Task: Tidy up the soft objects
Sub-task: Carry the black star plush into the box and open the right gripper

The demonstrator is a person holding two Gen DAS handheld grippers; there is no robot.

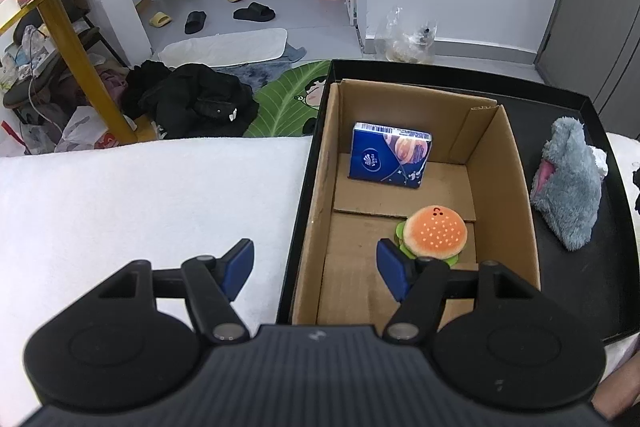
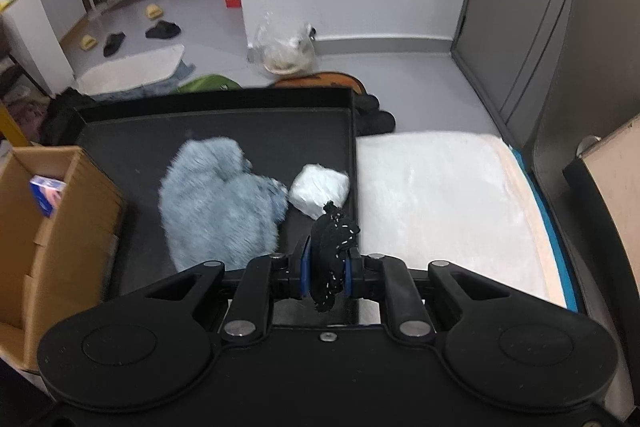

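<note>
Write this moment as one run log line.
left gripper: open, empty | right gripper: shut on black fabric item | cardboard box: tissue pack, burger plush

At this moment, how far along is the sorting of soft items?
Done: tissue pack and burger plush lie in the cardboard box. In hand: right gripper clamps a black speckled fabric piece; left gripper is open. Left: grey plush and white bundle on the black tray.

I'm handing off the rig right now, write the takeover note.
Left gripper: open, empty, over the near-left edge of the cardboard box.
Right gripper: shut on a black speckled soft item.
Done: tissue pack and burger plush lie in the box.
Left: grey plush and white bundle lie on the black tray; the held item is not yet placed.
</note>
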